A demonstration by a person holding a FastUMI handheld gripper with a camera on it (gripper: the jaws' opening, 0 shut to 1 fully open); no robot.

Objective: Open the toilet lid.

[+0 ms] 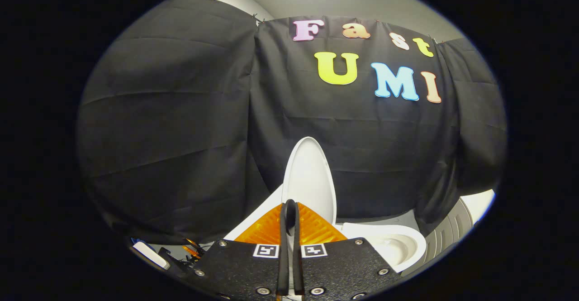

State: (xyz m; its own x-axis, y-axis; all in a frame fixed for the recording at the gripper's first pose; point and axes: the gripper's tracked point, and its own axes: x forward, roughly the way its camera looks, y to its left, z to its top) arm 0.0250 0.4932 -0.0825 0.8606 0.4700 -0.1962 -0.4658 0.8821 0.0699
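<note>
The toilet lid (309, 179) stands upright above the open bowl (392, 246), so the job looks done, with the gripper (289, 210) closed on nothing.

White toilet lid (309, 179) raised upright, bowl (398, 244) exposed.

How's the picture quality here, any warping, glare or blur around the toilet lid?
Gripper view: strong fisheye warping, so the black cloth wall bulges and its folds curve. The raised toilet lid is sharp and evenly lit, with only a soft sheen and no harsh glare. The toilet bowl looks bright but keeps its detail. The claw, fingers nearly together just in front of the lid, is slightly soft from closeness.
</note>
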